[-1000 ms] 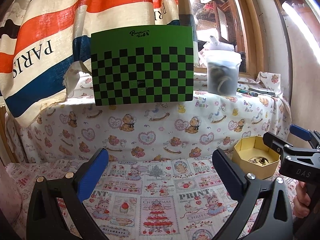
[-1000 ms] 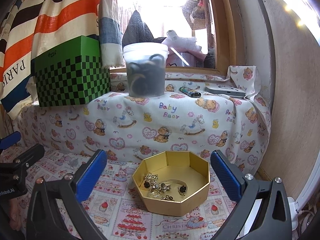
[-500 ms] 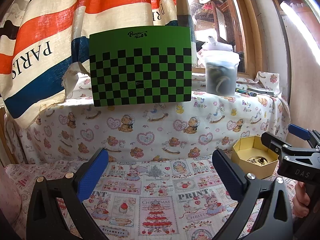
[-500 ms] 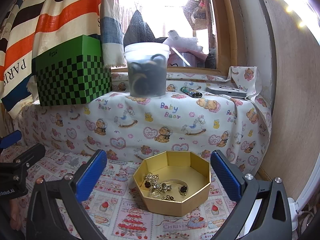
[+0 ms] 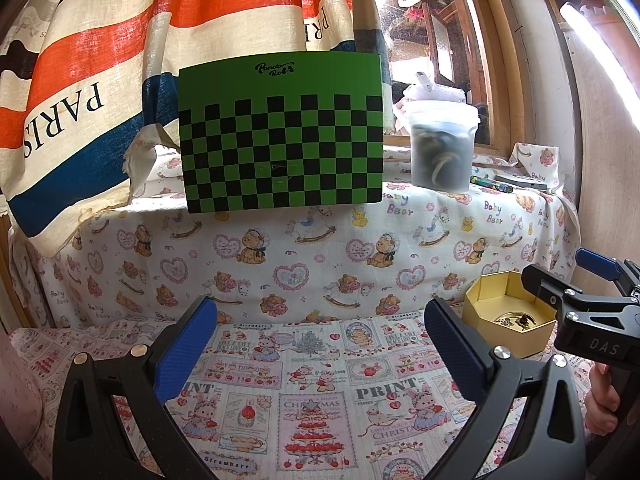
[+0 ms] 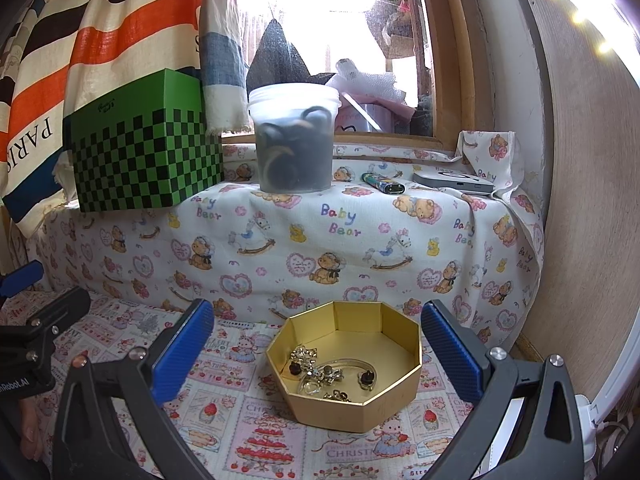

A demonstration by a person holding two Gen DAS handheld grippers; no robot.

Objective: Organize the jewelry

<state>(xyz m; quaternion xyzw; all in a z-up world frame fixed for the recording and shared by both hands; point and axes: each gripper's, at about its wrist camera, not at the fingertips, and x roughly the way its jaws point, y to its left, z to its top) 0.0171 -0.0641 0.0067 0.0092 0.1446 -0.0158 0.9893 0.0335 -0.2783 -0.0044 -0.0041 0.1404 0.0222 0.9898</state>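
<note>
A gold octagonal box (image 6: 394, 398) rests on the printed cloth, with several small jewelry pieces (image 6: 320, 372) lying inside it. My right gripper (image 6: 316, 344) stands open just in front of the box, one finger on each side of it and nothing held. The left wrist view shows the same gold box (image 5: 480, 322) at the far right, partly behind the right gripper's body (image 5: 592, 320). My left gripper (image 5: 320, 348) is open over bare cloth, well left of the box, facing a green checkered box (image 5: 280, 136) on the ledge.
A raised ledge draped in teddy-bear cloth (image 6: 320, 240) runs behind the work area. On it stand a translucent tub (image 6: 294, 140), a lighter (image 6: 382, 184) and a flat grey device (image 6: 452, 182). A striped curtain (image 5: 100, 60) hangs left; a wall (image 6: 580, 200) closes the right.
Both views have shifted slightly downward and closer over the cloth. Both grippers stay open and the jewelry lies unmoved in the box.
</note>
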